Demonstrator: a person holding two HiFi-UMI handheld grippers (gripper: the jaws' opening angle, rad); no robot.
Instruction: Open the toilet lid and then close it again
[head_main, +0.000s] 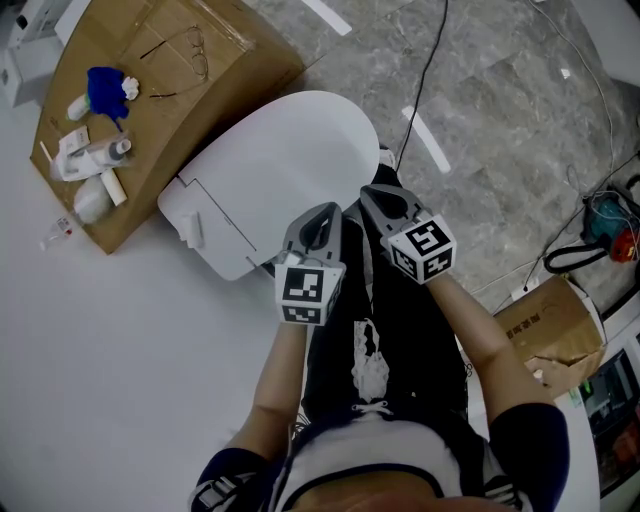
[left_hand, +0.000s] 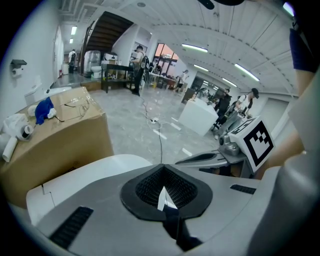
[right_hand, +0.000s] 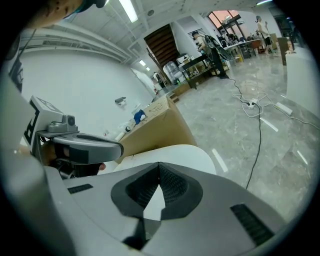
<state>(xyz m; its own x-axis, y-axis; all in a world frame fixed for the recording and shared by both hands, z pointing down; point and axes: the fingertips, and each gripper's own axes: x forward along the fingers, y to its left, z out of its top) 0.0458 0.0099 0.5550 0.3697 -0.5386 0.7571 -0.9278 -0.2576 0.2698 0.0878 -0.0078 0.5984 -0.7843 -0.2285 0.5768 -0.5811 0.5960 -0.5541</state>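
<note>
Left gripper (head_main: 323, 212) has its jaws pressed together with nothing between them; in its own view the pads meet in a closed point (left_hand: 162, 169), and only a white sliver of the toilet shows through the notch below. It hangs angled downward, with its tip at the near rim of the toilet lid (head_main: 285, 160). Whether it touches the rim I cannot tell. The toilet lid lies flat and shut over the bowl, its hinge end toward the cardboard box (head_main: 190, 70) that stands against the toilet's far-left side with small bottles and a blue cloth (head_main: 105, 88) on top. A lid lying down like this fits a moment before it is lifted as well as one after it has been lowered again, and the frames do not settle which. Closed jaws make sense either way, because a blunt tip can hook under or push on the rim where no pinch is needed. Right gripper (head_main: 376, 192) is likewise clenched on nothing (right_hand: 159, 169) and sits just beside the lid's free front end, close to its partner, probably so either tool can reach that edge. Further right, a black cable (head_main: 428, 70) runs across the grey stone floor (head_main: 500, 150).
</note>
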